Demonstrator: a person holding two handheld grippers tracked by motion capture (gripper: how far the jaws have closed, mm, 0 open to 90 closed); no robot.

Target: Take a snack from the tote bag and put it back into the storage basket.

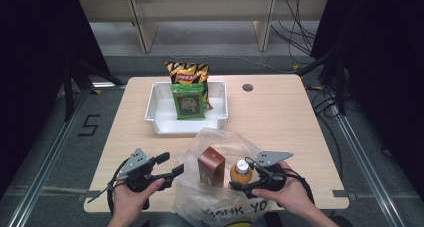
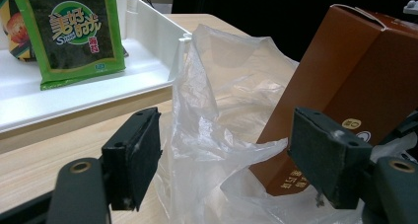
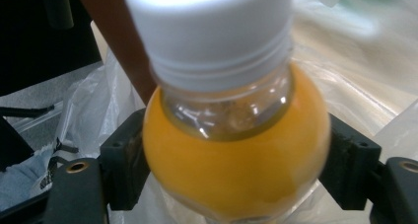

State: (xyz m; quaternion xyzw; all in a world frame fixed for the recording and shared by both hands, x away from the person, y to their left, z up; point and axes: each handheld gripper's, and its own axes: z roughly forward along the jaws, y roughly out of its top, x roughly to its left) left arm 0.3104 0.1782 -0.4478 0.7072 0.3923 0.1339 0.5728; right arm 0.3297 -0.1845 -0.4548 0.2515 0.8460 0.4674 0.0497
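The right gripper [image 1: 248,183] is clamped on an orange juice bottle [image 1: 241,173], its two black jaws pressing the bottle's round orange shoulder from either side, as the right gripper view shows, with the white cap [image 3: 209,24] standing up just beyond them. The right hand [image 1: 282,192] comes in from the near edge, knuckles up, fingers wrapped over the gripper body, which points across toward the left. The bottle stands upright inside the mouth of a clear plastic bag [image 1: 220,139], and bag film lies under and behind the jaws.

Just to the left of the bottle a brown carton [image 1: 211,166] stands upright in the same bag. The left gripper [image 1: 172,168] lies level and points right, toward the carton; its jaws stand wide apart, holding nothing. In the left gripper view a fold of the bag [image 2: 207,130] rises between the jaws without either pad pressing it, and the carton stands just beyond the right-hand jaw. The left hand [image 1: 134,197] cups the gripper from below.

Farther beyond both grippers a white tray [image 1: 160,122] holds a green seaweed snack packet [image 1: 188,102] and a chip bag [image 1: 187,72].
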